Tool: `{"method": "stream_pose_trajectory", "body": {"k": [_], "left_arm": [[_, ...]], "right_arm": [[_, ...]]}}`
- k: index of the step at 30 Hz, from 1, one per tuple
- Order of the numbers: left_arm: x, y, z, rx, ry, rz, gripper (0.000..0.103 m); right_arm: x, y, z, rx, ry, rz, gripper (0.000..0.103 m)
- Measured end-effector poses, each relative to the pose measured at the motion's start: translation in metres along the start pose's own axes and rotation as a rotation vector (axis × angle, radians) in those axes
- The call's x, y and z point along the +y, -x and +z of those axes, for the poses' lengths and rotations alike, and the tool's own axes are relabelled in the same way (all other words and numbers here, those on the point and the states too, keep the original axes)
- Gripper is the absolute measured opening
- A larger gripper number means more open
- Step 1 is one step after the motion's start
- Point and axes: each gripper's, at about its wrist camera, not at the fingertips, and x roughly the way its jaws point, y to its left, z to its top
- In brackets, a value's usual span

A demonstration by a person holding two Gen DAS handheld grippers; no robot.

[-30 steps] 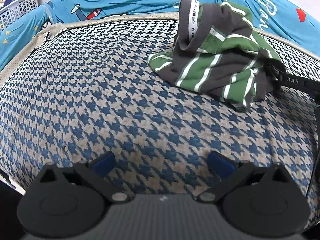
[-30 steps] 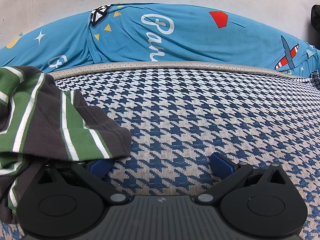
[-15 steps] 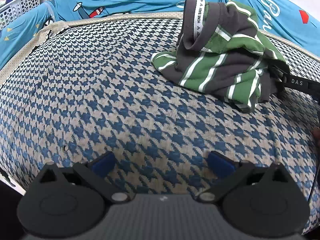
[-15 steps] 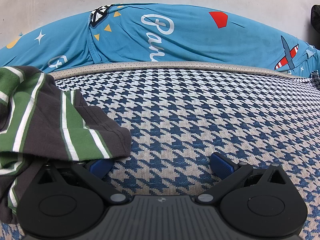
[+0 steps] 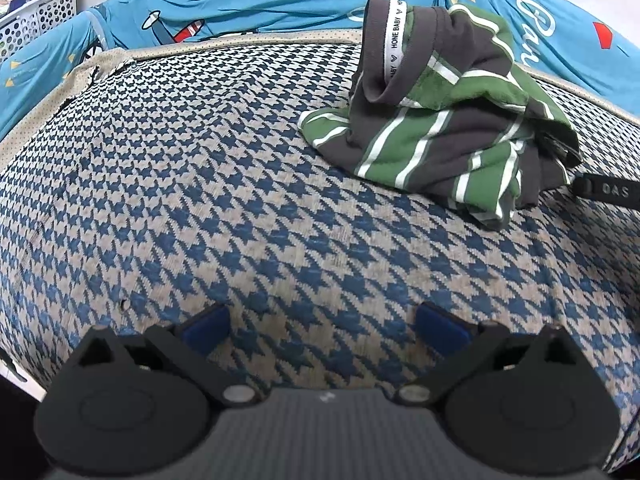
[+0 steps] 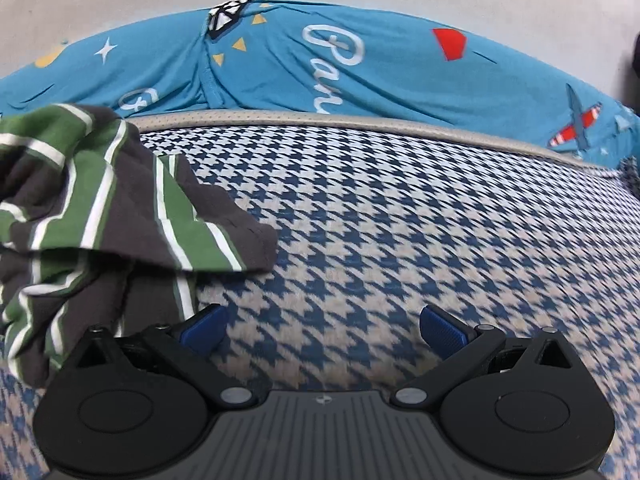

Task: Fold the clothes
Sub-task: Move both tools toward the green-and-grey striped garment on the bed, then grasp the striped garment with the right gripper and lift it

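Note:
A crumpled grey garment with green and white stripes (image 5: 444,120) lies in a heap on the blue-and-beige houndstooth cushion (image 5: 240,200), toward the back right in the left wrist view. Its waistband with a white label tape stands up at the top. My left gripper (image 5: 322,326) is open, well short of the heap, over bare cushion. In the right wrist view the same garment (image 6: 100,216) fills the left side, with one flap hanging over my left fingertip (image 6: 202,326). My right gripper (image 6: 322,326) is open with nothing between its pads.
Blue printed fabric with planes and lettering (image 6: 340,64) lies bunched along the cushion's far edge. A white plastic basket (image 5: 36,20) stands at the far left. A black strap marked with letters (image 5: 608,192) pokes out right of the heap. Bare cushion (image 6: 440,220) spreads to the right.
The left gripper has drifted slightly, so the heap sits a bit lower in its view. The right gripper has edged closer under the garment's flap. Both stay open.

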Motion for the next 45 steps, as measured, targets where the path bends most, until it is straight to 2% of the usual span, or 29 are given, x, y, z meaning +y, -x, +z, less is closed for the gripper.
{"method": "stream_pose_trajectory", "body": {"k": [4, 12, 16, 18, 21, 31, 38, 45], "left_arm": [[0.0, -0.001, 0.002, 0.002, 0.007, 0.003, 0.103], [0.003, 0.0, 0.006, -0.005, 0.027, 0.014, 0.103], [0.009, 0.009, 0.014, -0.054, 0.043, 0.009, 0.103], [0.01, 0.014, 0.021, -0.083, 0.043, 0.002, 0.103], [0.007, 0.016, 0.035, -0.103, 0.04, -0.006, 0.103], [0.003, 0.016, 0.081, -0.169, 0.011, -0.049, 0.103], [0.005, 0.026, 0.116, -0.262, -0.037, -0.08, 0.103], [0.016, 0.022, 0.139, -0.265, -0.012, -0.112, 0.103]], "right_arm": [[0.001, 0.02, -0.003, 0.017, -0.008, 0.067, 0.103], [0.024, 0.06, -0.001, -0.003, 0.08, 0.23, 0.103], [0.032, 0.076, 0.008, -0.005, 0.143, 0.347, 0.103], [0.03, 0.08, 0.014, 0.014, 0.17, 0.379, 0.103], [0.025, 0.079, 0.025, 0.033, 0.174, 0.381, 0.099], [0.016, 0.057, 0.051, 0.04, 0.033, 0.386, 0.088], [0.011, 0.04, 0.057, 0.073, -0.033, 0.409, 0.072], [0.016, 0.03, 0.063, 0.079, -0.027, 0.433, 0.071]]}}
